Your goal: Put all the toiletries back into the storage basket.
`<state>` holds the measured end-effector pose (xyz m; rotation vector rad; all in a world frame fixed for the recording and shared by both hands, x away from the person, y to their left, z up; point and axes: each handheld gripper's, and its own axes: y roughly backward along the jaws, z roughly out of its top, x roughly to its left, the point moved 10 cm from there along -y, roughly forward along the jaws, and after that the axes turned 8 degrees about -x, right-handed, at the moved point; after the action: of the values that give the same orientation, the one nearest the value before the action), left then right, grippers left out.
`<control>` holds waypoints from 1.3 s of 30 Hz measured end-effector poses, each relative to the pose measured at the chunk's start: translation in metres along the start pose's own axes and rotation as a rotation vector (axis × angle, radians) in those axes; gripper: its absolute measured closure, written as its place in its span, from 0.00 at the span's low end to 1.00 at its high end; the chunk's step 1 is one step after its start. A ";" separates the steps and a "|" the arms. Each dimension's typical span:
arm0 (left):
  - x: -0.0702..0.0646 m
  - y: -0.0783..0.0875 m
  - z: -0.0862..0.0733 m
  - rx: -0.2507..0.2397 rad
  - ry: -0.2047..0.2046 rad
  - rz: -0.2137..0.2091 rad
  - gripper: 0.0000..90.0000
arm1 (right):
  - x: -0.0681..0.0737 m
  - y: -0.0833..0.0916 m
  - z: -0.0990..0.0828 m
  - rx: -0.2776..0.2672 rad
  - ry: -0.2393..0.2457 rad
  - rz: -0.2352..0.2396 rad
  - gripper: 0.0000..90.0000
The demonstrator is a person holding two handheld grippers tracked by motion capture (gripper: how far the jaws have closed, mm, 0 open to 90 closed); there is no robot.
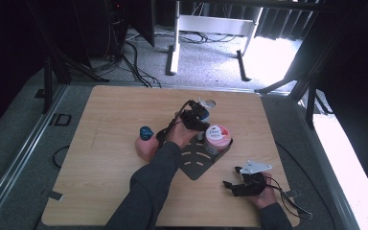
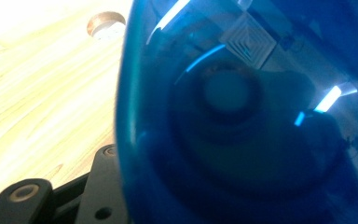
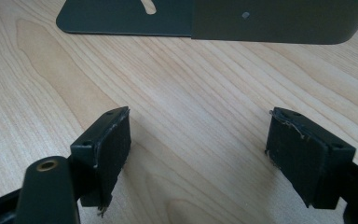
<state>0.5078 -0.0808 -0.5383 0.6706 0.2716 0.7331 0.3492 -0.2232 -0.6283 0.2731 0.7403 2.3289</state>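
Nearest, at the table's (image 1: 100, 187) front right: right gripper (image 1: 231, 176) in a hand, low over the wood, jaws spread wide with only bare board between the two pads. Same in the right gripper view (image 3: 198, 135): pads well apart, touching nothing, and the black tray (image 3: 121, 18) lying just ahead across the top edge.

Next, mid-table: that black tray (image 1: 196, 163), a flat slotted sheet with a raised far end. At that far end, a pink-lidded jar (image 1: 216, 136), upright. Left of the tray, just beside the sleeve of the reaching left arm, a pink bottle (image 1: 145, 143) with a teal cap, close to the forearm.

Farther on, past the jar: left gripper (image 1: 197, 115), reached in over the tray's far end, the hand and black body covering whatever sits under them in the high view. In the left gripper view, a blue see-through container (image 2: 242, 121) right up against the lens, between the jaws; one jaw hard beside its flank at the lower left, the other jaw hidden behind the blue. Jaws about half spread; pinching or merely around it, cannot tell.

Beyond the gripper, near the table's far edge: a round hole (image 1: 211, 102) in the board, seen also past the container's edge (image 2: 106, 23).

Farthest, off the table: grey carpet with loose black cables, and a white frame.
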 end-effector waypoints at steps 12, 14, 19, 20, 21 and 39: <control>0.001 -0.004 -0.002 0.004 0.015 -0.006 0.61 | 0.000 0.000 0.000 0.000 0.001 0.001 0.24; 0.001 -0.005 -0.002 0.002 0.017 -0.007 0.60 | 0.000 0.000 0.000 -0.001 0.001 0.001 0.24; 0.000 -0.006 -0.001 0.001 0.014 -0.010 0.60 | 0.000 0.000 0.000 0.000 0.001 0.001 0.24; 0.000 -0.006 -0.001 0.003 0.011 -0.011 0.60 | 0.000 0.000 0.000 0.000 0.000 0.002 0.24; 0.000 -0.006 -0.001 0.005 0.009 -0.011 0.60 | 0.000 0.000 0.000 0.000 0.001 0.002 0.24; -0.001 -0.005 -0.006 0.003 0.042 -0.038 0.52 | 0.000 0.000 0.000 0.000 0.002 0.003 0.24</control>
<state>0.5072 -0.0815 -0.5459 0.6523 0.3228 0.7110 0.3490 -0.2229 -0.6284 0.2722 0.7412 2.3321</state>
